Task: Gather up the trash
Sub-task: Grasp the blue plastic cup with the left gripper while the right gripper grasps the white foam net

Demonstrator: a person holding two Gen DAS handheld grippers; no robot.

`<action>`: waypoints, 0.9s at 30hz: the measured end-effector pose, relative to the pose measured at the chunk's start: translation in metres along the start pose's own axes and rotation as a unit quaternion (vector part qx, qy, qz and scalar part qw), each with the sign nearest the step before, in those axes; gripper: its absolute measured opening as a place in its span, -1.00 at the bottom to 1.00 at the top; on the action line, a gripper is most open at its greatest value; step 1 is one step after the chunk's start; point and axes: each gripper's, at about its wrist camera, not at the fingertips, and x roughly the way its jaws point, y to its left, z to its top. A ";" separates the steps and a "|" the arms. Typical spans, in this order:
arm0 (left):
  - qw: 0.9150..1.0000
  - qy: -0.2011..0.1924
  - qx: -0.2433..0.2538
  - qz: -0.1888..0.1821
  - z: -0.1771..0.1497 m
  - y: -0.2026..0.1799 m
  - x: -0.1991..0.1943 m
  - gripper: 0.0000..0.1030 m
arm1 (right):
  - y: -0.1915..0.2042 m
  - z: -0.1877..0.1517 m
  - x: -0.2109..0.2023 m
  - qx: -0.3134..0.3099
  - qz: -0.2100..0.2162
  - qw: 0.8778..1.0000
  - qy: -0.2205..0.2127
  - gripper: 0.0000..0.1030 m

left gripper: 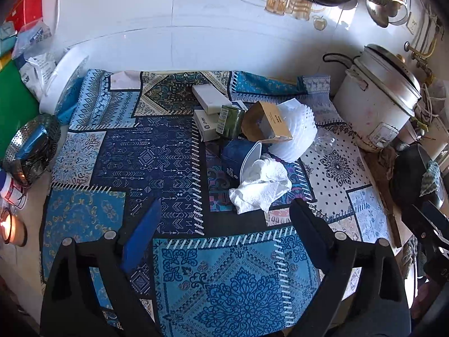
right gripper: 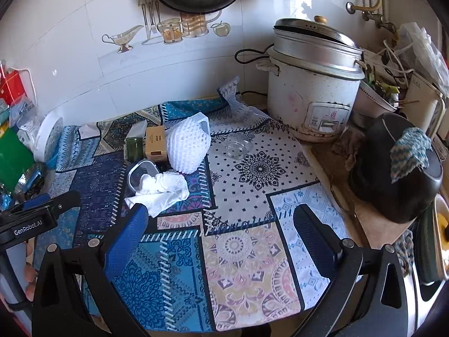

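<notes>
A pile of trash lies on the patterned blue cloth [left gripper: 157, 154]: a crumpled white tissue [left gripper: 259, 186] [right gripper: 161, 189], a white foam net [left gripper: 296, 134] [right gripper: 188, 147], a brown carton [left gripper: 269, 125] [right gripper: 155, 141], a green can [left gripper: 231, 119] [right gripper: 133, 147], two white boxes [left gripper: 209, 98], a dark blue tub with a clear lid [left gripper: 238, 154] [right gripper: 141, 174] and a clear plastic cup [left gripper: 325, 143] [right gripper: 238, 144]. My left gripper [left gripper: 224, 233] is open and empty, just short of the tissue. My right gripper [right gripper: 221, 233] is open and empty, the tissue by its left finger.
A white rice cooker [right gripper: 311, 84] stands at the back right by the tiled wall. A black bowl with a knitted cloth [right gripper: 398, 168] sits at the right. A metal strainer [left gripper: 33, 148], a lit candle [left gripper: 7, 226] and bags [left gripper: 31, 42] crowd the left edge.
</notes>
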 end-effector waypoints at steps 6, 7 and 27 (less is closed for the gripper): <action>0.999 0.022 -0.021 0.023 0.024 -0.014 0.046 0.61 | -0.013 0.038 0.059 -0.013 0.072 0.996 0.049 0.99; 0.999 0.025 -0.022 0.024 0.027 -0.017 0.053 0.61 | -0.015 0.045 0.069 -0.016 0.081 0.995 0.057 0.98; 0.993 0.086 -0.078 0.004 0.049 -0.009 0.157 0.17 | -0.015 0.086 0.220 0.072 0.185 0.966 0.167 0.87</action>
